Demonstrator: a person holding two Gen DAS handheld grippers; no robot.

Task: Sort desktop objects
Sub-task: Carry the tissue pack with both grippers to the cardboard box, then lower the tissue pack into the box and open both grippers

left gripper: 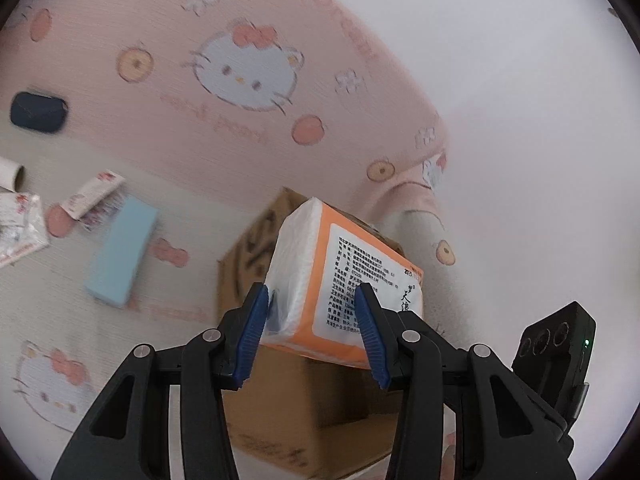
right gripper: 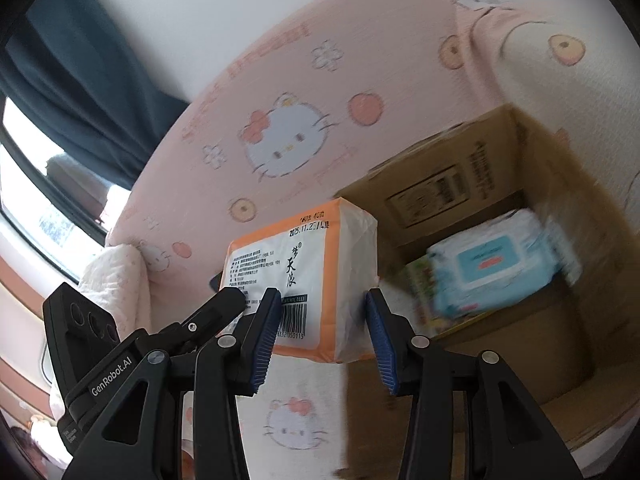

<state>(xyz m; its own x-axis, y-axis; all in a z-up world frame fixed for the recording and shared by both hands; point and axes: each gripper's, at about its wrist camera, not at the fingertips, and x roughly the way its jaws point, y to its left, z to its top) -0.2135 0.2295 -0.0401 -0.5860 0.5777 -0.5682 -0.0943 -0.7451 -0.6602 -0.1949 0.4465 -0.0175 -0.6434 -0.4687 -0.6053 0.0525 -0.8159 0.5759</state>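
Observation:
An orange and white tissue pack [left gripper: 340, 280] is held in the air between both grippers, over the near edge of an open cardboard box [left gripper: 304, 400]. My left gripper [left gripper: 314, 332] is shut on one end of the pack. My right gripper [right gripper: 322, 340] is shut on the other end of the pack [right gripper: 312, 280]. In the right wrist view the box [right gripper: 560, 320] holds a blue wet-wipes pack [right gripper: 492, 268] and a green item beside it. The left gripper also shows at the lower left of the right wrist view.
On the Hello Kitty sheet [left gripper: 248, 80] lie a light blue box [left gripper: 120, 252], a small patterned packet [left gripper: 94, 200], a plastic-wrapped pack [left gripper: 18, 228], a white tube [left gripper: 10, 172] and a dark pouch [left gripper: 38, 112]. A window with a dark curtain [right gripper: 80, 92] is at left.

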